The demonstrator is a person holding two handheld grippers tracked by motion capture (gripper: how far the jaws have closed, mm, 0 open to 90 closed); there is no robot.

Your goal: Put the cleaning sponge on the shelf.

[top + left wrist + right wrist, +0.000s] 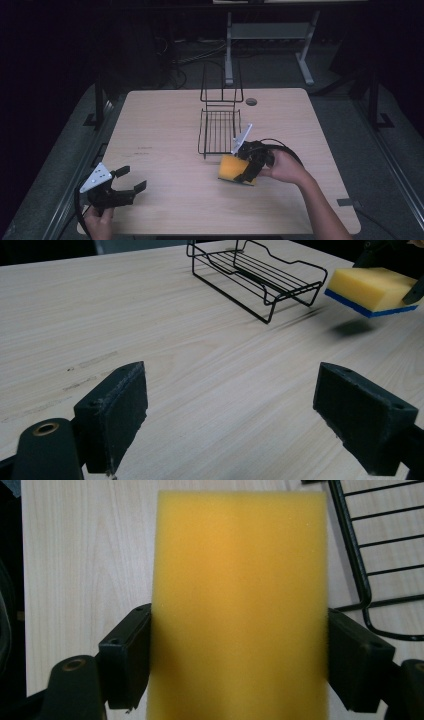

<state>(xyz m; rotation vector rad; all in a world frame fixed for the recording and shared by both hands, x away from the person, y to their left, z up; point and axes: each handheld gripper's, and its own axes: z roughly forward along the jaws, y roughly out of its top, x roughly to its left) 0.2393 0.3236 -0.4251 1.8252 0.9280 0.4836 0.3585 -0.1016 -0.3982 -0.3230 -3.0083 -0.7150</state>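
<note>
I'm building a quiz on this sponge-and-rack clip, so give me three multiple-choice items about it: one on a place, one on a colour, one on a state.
1. Where is the sponge relative to the wire rack?
A. Inside the rack
B. Just outside the rack's near right corner
C. At the table's far left corner

2. What colour is the thin layer under the sponge's yellow body?
A. Blue
B. Green
C. Red

3. How does the left gripper stand?
A. Shut on the sponge
B. Shut on the rack
C. Open, holding nothing

Answers:
1 B: the high view shows it just off that corner of the rack.
2 A: the left gripper view shows a blue underside.
3 C: its jaws stand wide apart over the bare table, while the right gripper clamps the sponge.
</note>
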